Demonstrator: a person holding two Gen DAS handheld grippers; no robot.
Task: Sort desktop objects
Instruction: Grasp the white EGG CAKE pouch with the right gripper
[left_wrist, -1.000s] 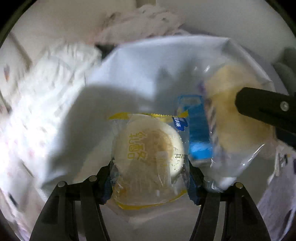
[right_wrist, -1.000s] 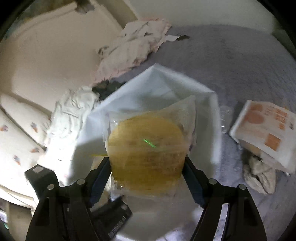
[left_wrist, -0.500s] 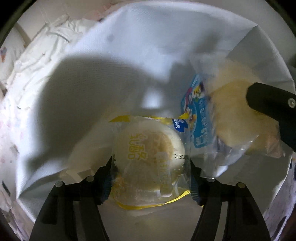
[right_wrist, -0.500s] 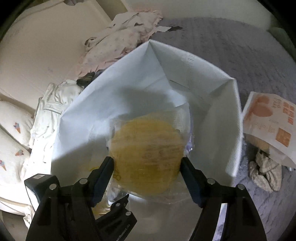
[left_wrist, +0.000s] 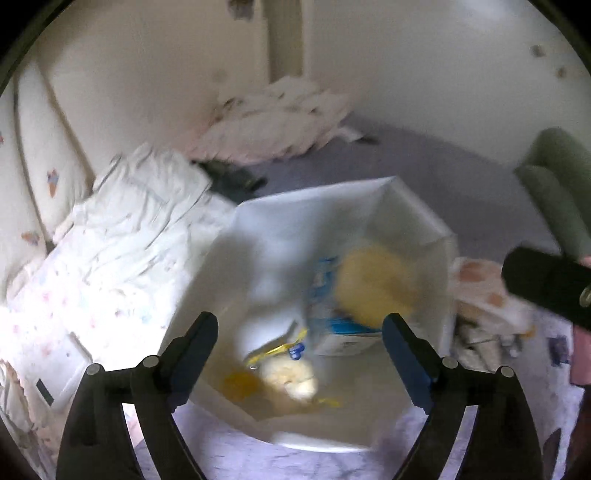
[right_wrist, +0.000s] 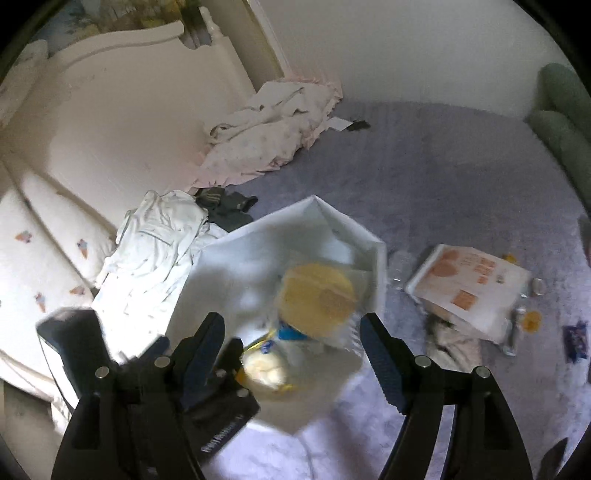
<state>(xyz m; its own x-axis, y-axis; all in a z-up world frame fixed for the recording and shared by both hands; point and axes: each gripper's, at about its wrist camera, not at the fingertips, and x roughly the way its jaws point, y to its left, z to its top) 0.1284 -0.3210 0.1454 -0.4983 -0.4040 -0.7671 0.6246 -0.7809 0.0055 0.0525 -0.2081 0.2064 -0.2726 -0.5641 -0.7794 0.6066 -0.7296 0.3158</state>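
Note:
A white open bag (left_wrist: 317, 206) (right_wrist: 258, 236) stands on the purple bedspread. Inside it lie a yellow round cake in clear wrap (left_wrist: 373, 284) (right_wrist: 317, 295), a pale cake in a yellow-edged wrapper (left_wrist: 291, 376) (right_wrist: 264, 367) and a blue-and-white packet (left_wrist: 332, 325). My left gripper (left_wrist: 299, 339) is open and empty above the bag's near side. My right gripper (right_wrist: 293, 343) is open and empty above the bag; the left gripper's body shows at its lower left.
White and floral bedding (left_wrist: 122, 236) lies left of the bag, a pink heap (right_wrist: 266, 133) behind it. An orange-printed white package (right_wrist: 469, 284), a rag and small items lie on the bedspread (right_wrist: 424, 166) to the right. Green cushions (right_wrist: 565, 122) lie at the far right.
Both grippers opened and let their cakes drop into the bag, then pulled back and up out of it. The view now takes in the whole bag and the bed.

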